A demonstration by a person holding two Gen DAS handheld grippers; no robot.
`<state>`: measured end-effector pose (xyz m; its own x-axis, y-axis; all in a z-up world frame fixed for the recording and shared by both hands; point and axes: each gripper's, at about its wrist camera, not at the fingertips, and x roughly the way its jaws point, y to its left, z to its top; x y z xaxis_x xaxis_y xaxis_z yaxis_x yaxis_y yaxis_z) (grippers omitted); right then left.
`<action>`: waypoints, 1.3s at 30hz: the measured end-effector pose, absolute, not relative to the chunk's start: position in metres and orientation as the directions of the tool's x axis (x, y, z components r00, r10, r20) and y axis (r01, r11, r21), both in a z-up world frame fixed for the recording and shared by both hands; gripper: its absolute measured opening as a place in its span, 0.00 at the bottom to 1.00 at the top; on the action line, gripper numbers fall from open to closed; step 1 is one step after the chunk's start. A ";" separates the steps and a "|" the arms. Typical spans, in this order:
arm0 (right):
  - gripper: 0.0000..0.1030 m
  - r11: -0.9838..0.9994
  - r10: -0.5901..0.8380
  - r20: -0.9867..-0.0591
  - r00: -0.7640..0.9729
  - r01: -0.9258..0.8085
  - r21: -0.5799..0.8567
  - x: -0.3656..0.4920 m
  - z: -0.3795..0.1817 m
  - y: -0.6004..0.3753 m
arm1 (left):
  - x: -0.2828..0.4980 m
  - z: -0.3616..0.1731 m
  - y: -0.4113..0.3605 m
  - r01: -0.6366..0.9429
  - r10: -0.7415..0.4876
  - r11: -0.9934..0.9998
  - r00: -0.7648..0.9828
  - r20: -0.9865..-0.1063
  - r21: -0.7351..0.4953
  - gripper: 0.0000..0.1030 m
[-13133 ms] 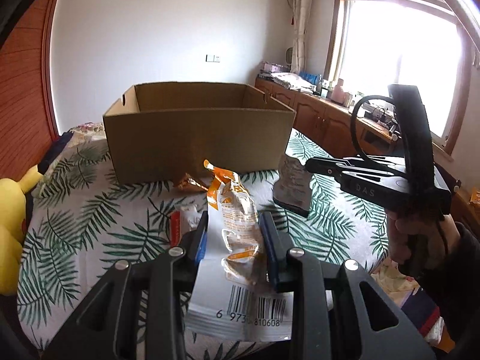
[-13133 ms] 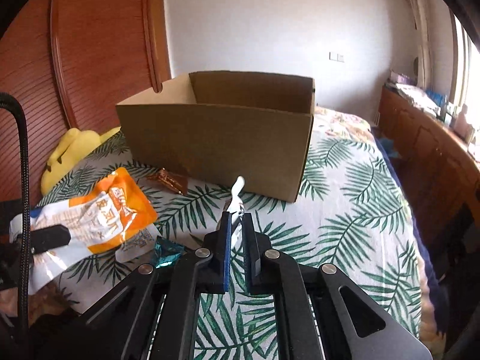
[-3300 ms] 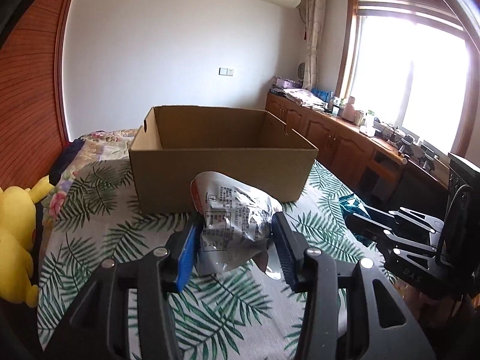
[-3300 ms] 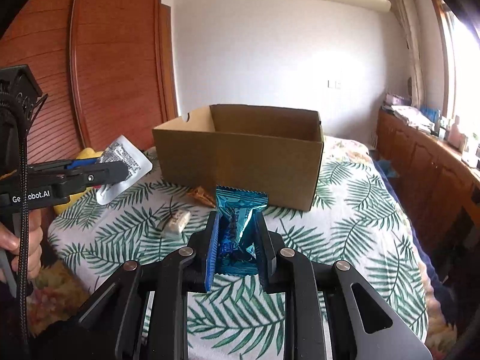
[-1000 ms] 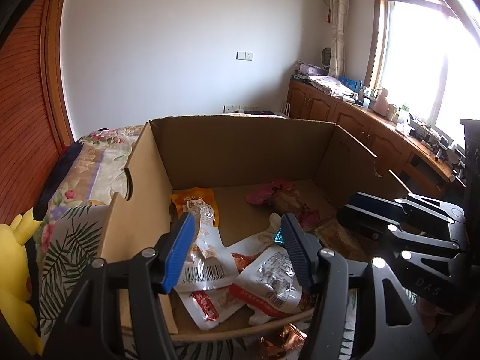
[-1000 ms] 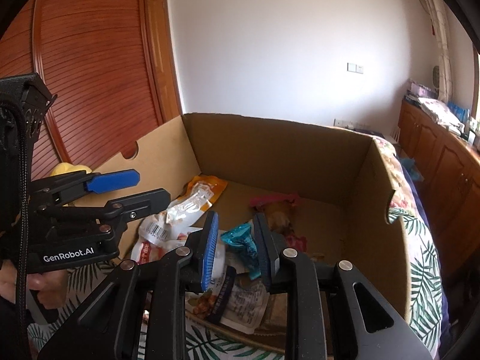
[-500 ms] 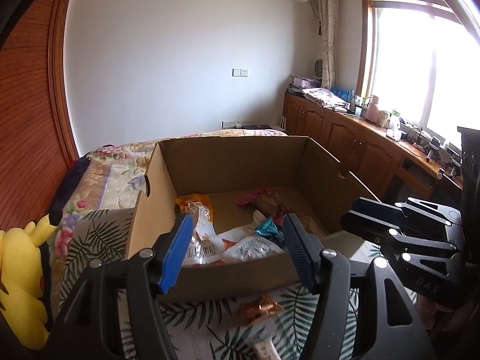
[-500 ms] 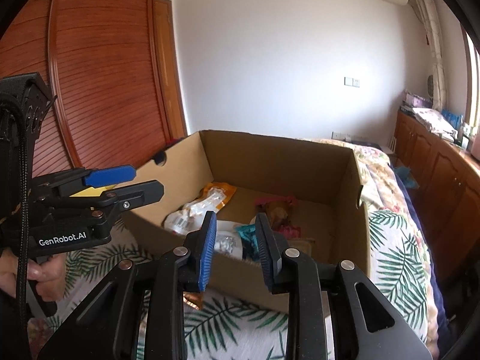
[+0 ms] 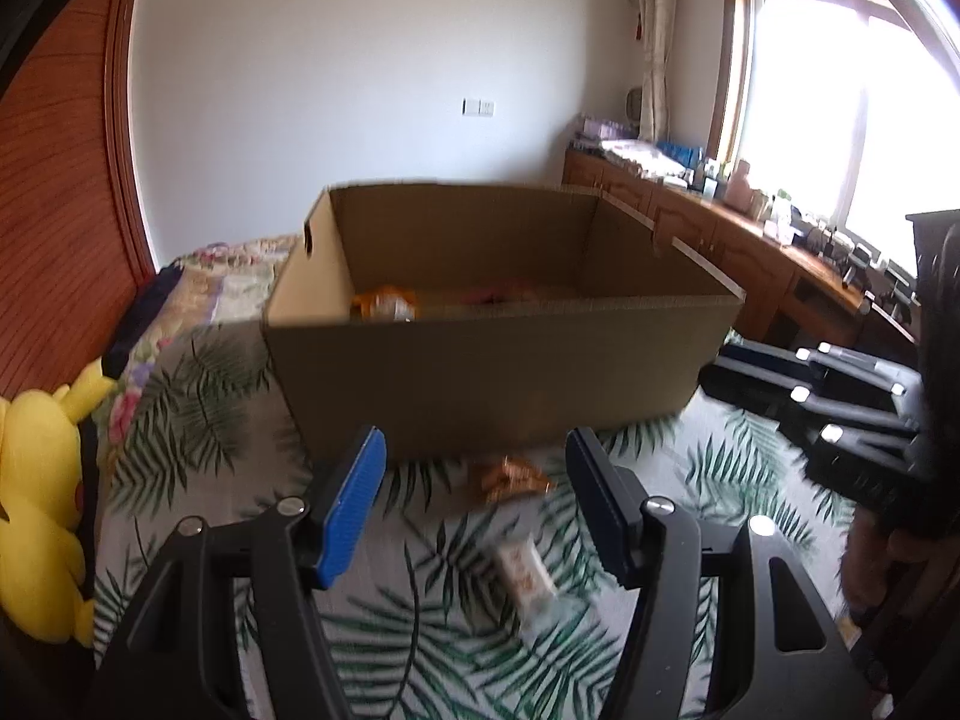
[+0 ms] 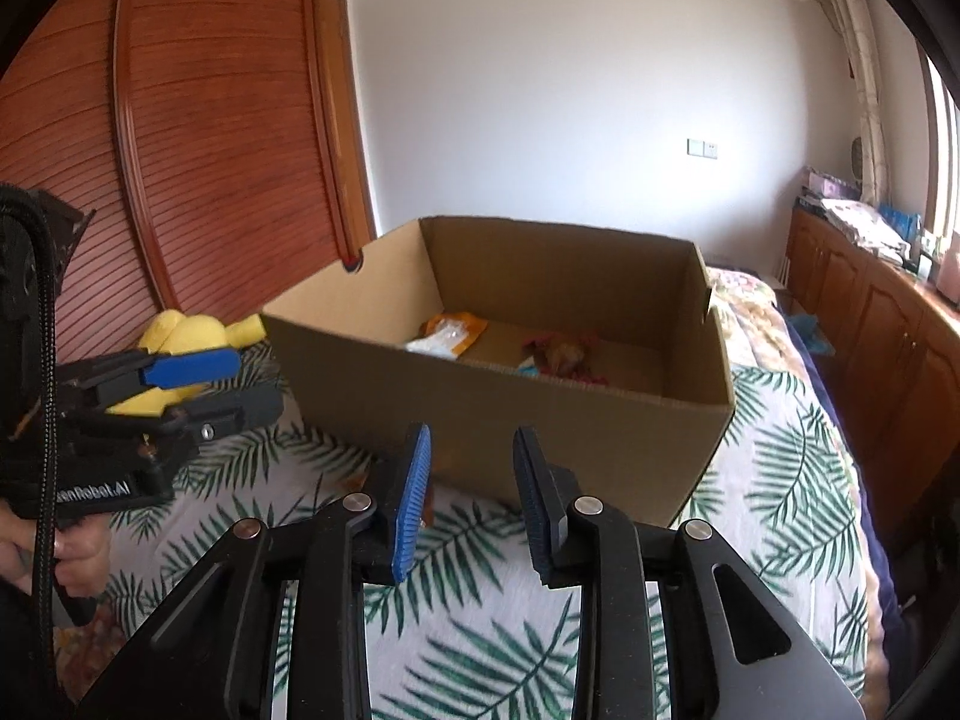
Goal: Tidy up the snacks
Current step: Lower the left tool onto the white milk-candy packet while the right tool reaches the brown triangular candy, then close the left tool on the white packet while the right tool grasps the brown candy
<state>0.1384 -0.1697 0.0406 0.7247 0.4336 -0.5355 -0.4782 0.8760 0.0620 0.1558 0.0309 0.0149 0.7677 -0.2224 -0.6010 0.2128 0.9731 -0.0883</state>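
Note:
An open cardboard box (image 9: 498,372) stands on the palm-leaf bedspread (image 9: 198,384), with several snack packets in it, among them an orange one (image 10: 453,330) and a pink one (image 10: 558,354). On the bedspread in front of the box lie a small orange-brown packet (image 9: 507,477) and, nearer, a white snack bar (image 9: 528,579). My left gripper (image 9: 477,456) is open and empty, above these two loose snacks. My right gripper (image 10: 473,444) holds nothing and its jaws are opening, short of the box's near wall (image 10: 510,414). Each gripper shows in the other's view: right gripper (image 9: 804,384), left gripper (image 10: 234,387).
A yellow plush toy (image 9: 36,510) lies at the left edge of the bed. A wooden slatted wardrobe (image 10: 198,138) stands behind it. Low wooden cabinets (image 9: 750,252) with clutter on top run under the window on the right. A hand (image 10: 72,552) holds the left gripper's handle.
Both grippers have drawn back from over the box to the bedspread in front of it. The box now looks farther off, and the two loose snacks have come into the left view.

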 end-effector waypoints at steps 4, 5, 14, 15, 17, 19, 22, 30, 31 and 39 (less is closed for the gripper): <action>0.30 0.873 0.439 -0.548 0.712 -0.483 0.072 0.135 0.032 -0.170 | 0.159 -0.013 0.025 0.218 -0.218 0.972 0.719 -0.660 -0.084 0.61; 0.30 0.872 0.439 -0.551 0.709 -0.484 0.072 0.135 0.030 -0.169 | 0.159 -0.019 0.024 0.218 -0.219 0.972 0.710 -0.669 -0.086 0.60; 0.30 0.873 0.433 -0.586 0.685 -0.481 0.082 0.134 0.011 -0.167 | 0.165 -0.050 0.005 0.236 -0.226 0.967 0.645 -0.730 -0.091 0.59; 0.31 0.873 0.432 -0.591 0.681 -0.481 0.083 0.135 0.009 -0.166 | 0.165 -0.053 0.003 0.240 -0.228 0.967 0.638 -0.736 -0.091 0.56; 0.31 0.872 0.430 -0.601 0.674 -0.483 0.081 0.136 0.004 -0.164 | 0.166 -0.059 -0.002 0.252 -0.226 0.964 0.618 -0.753 -0.083 0.51; 0.31 0.871 0.427 -0.611 0.666 -0.485 0.080 0.137 0.000 -0.163 | 0.167 -0.062 -0.004 0.260 -0.239 0.961 0.606 -0.759 -0.095 0.50; 0.31 0.864 0.431 -0.622 0.654 -0.498 0.075 0.136 -0.004 -0.157 | 0.166 -0.063 -0.009 0.270 -0.244 0.958 0.599 -0.763 -0.094 0.47; 0.31 0.848 0.441 -0.634 0.635 -0.525 0.064 0.139 -0.005 -0.144 | 0.163 -0.061 -0.012 0.309 -0.262 0.947 0.588 -0.766 -0.087 0.22; 0.31 0.846 0.441 -0.636 0.634 -0.530 0.058 0.140 -0.004 -0.141 | 0.163 -0.060 -0.010 0.307 -0.257 0.948 0.590 -0.765 -0.081 0.20; 0.31 0.826 0.448 -0.657 0.607 -0.562 0.044 0.152 -0.008 -0.126 | 0.166 -0.056 0.022 0.263 -0.230 0.961 0.608 -0.760 -0.081 0.19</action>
